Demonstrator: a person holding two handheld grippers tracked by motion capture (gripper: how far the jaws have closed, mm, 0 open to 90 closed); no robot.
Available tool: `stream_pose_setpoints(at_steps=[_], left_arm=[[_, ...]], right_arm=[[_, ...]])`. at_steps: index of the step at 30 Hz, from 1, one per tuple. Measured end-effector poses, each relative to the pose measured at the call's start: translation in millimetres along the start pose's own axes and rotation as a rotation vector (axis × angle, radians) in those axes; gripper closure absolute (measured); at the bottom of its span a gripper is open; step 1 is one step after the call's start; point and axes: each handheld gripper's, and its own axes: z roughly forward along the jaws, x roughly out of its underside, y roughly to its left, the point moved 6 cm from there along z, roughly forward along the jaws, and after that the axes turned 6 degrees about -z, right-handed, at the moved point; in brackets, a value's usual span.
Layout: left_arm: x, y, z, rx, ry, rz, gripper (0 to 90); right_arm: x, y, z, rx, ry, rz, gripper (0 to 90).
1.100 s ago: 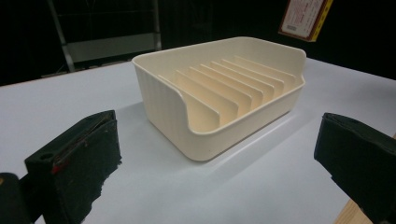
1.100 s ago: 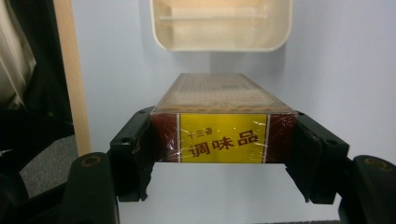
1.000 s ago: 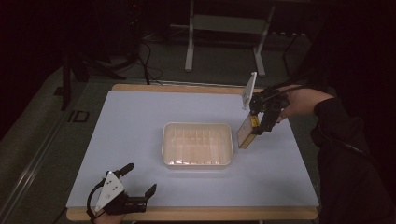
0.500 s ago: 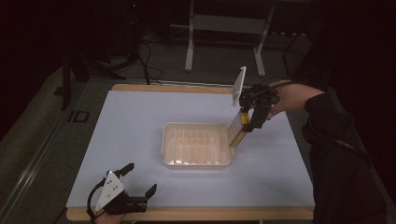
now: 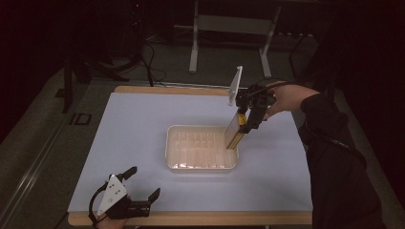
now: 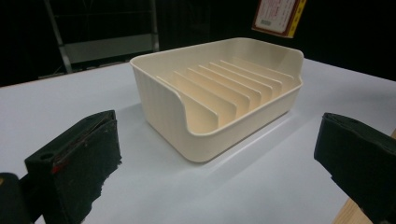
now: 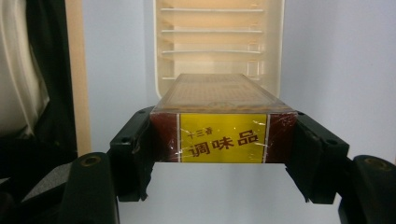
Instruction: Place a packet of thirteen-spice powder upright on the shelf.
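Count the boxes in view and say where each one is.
1. The box is clamped in the right tongs, hanging tilted over the right end of the cream slotted tray. None shows in the tray's slots.

From my end the room is really dark, pretty much all the light lands on the table (image 5: 143, 143) and everything around it drops to black. The tabletop is a pale bluish-white sheet with a light wood edge (image 5: 191, 218) peeking out along the near and far sides. The floor (image 5: 43, 138) looks like grey-green carpet or matting, with a lighter strip running diagonally at the left. Behind the table I can see a white metal stand frame (image 5: 229, 28) with two legs, and some black cables (image 5: 148, 62) snaking on the floor near dark equipment legs at the left.
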Motion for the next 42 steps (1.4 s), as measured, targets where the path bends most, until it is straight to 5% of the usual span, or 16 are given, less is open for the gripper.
stream_pose_setpoints(at_steps=[22, 42], left_arm=[[0.4, -2.1, 1.8, 0.014, 0.005, 0.005, 0.4], [0.5, -2.1, 2.0, 0.014, 0.004, 0.003, 0.4]], right_arm=[[12.7, -17.9, 61.7, -0.069, 0.047, 0.02, 31.9], [9.1, -18.8, 91.0, -0.083, 0.051, -0.001, 31.8]])
